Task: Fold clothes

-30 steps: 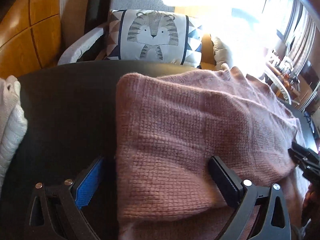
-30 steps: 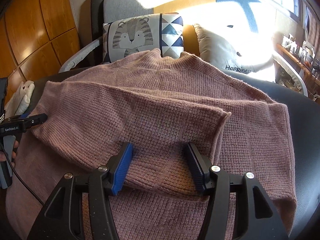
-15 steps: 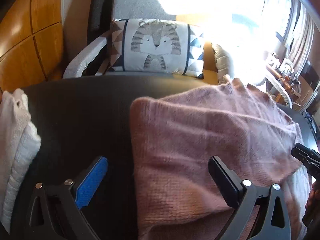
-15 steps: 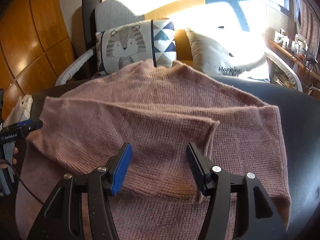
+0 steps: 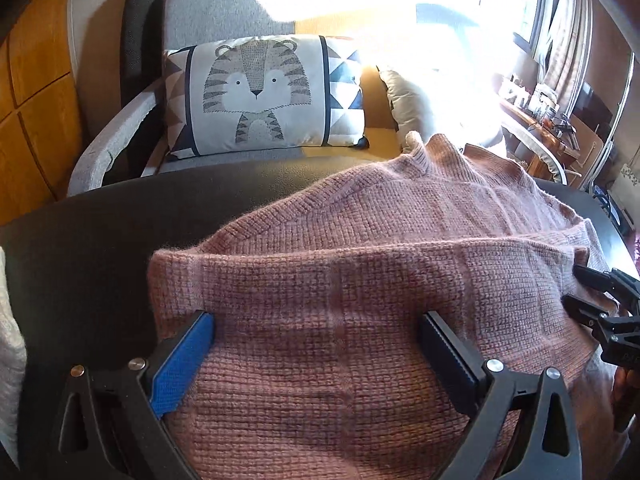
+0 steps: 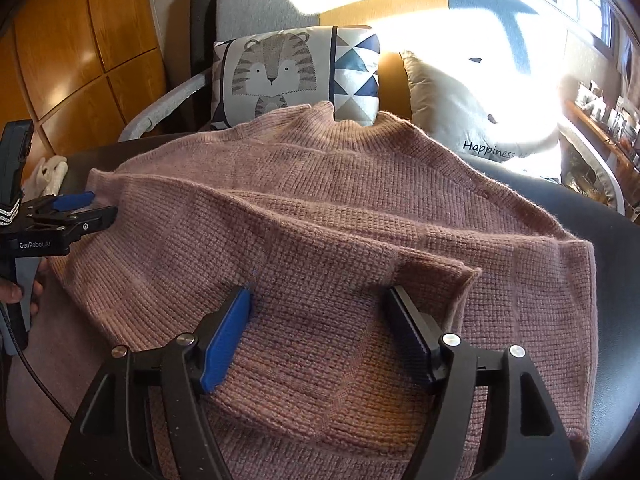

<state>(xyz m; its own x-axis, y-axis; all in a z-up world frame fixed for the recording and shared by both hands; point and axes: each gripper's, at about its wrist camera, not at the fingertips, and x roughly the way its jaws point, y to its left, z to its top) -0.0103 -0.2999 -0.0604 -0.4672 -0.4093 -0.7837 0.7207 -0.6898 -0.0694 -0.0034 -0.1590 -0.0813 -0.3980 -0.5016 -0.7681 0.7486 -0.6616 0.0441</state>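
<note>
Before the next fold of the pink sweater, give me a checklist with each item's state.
1. Sweater lies on the dark table: ok.
2. Sleeve folded across the body: ok.
3. Right gripper letting go: ok, jaws opening, knit between them, pads not pressing.
4. Left gripper free of the fabric: ok, jaws wide, sweater between them.
5. Bottom hem flat: cannot tell, hidden below the grippers.
6. White cloth clear of the sweater: ok.

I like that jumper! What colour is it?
The jumper is dusty pink knit, clearest in the right wrist view.
</note>
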